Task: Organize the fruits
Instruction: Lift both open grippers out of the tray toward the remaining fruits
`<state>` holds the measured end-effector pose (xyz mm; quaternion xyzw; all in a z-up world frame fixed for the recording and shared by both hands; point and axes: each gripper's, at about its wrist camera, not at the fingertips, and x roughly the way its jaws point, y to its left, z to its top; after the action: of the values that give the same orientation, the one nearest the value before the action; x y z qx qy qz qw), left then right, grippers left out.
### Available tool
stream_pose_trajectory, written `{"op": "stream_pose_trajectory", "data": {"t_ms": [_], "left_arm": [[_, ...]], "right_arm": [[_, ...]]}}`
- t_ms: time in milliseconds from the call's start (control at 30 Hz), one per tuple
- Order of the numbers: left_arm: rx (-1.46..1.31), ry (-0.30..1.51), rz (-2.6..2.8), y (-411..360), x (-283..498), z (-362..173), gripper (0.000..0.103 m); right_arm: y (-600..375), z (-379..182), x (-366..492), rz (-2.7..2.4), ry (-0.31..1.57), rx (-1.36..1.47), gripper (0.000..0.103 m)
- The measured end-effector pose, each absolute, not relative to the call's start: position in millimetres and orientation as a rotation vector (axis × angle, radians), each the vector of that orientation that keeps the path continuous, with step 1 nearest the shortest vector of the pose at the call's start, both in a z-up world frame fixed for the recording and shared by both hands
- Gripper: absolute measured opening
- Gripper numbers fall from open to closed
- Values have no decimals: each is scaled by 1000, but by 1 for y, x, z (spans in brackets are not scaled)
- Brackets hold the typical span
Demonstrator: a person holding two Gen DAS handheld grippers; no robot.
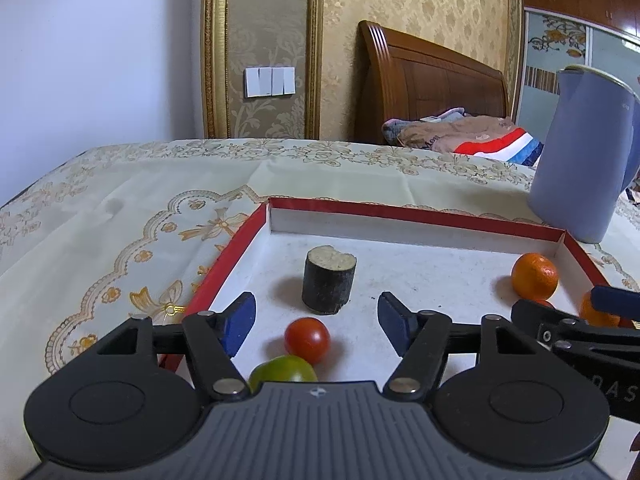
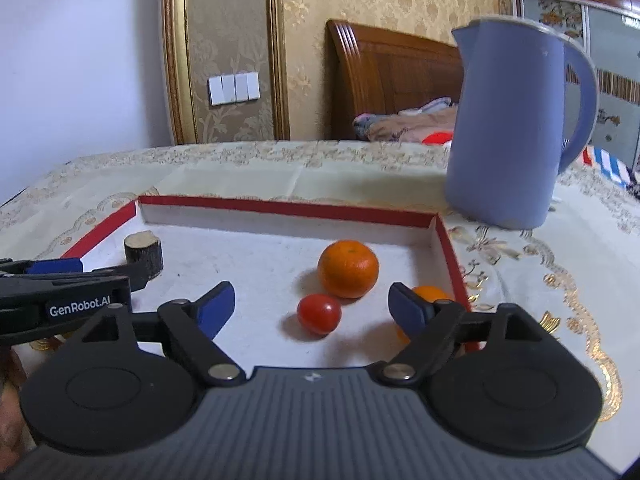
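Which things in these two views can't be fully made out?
- Green fruit: left wrist view, its lower part hidden behind the gripper body; absent from the right view.
- Small orange: right wrist view, mostly covered by the right gripper's finger.
- Kettle: left view, cut off by the right edge.

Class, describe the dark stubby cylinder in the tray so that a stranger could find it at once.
Find the red-rimmed tray on the cloth-covered table. Towards its far left corner stands the dark cylinder, upright and alone. Unlike the round tomato and orange, it is blackish with a flat, pale cut top.
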<state>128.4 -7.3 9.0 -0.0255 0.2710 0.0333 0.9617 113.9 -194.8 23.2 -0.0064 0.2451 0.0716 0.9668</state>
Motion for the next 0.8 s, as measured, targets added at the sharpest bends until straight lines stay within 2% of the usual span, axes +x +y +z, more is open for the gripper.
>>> {"op": "stream_pose_trajectory", "data": {"t_ms": [33, 67, 167, 267, 800], "left_arm": [[-57, 548, 66, -6, 127, 9, 67], [-62, 546, 66, -5, 125, 10, 67], [-80, 536, 60, -3, 117, 11, 67], [-95, 537, 56, -1, 110, 11, 74], [-38, 501, 40, -3, 68, 9, 76]], "right_arm": [[-195, 25, 110, 133, 477, -16, 97], [-195, 26, 108, 120, 458, -20, 99], [-199, 31, 98, 114, 420, -18, 100], [-202, 31, 95, 127, 442, 0, 100], [-230, 22, 79, 101, 500, 127, 103]]}}
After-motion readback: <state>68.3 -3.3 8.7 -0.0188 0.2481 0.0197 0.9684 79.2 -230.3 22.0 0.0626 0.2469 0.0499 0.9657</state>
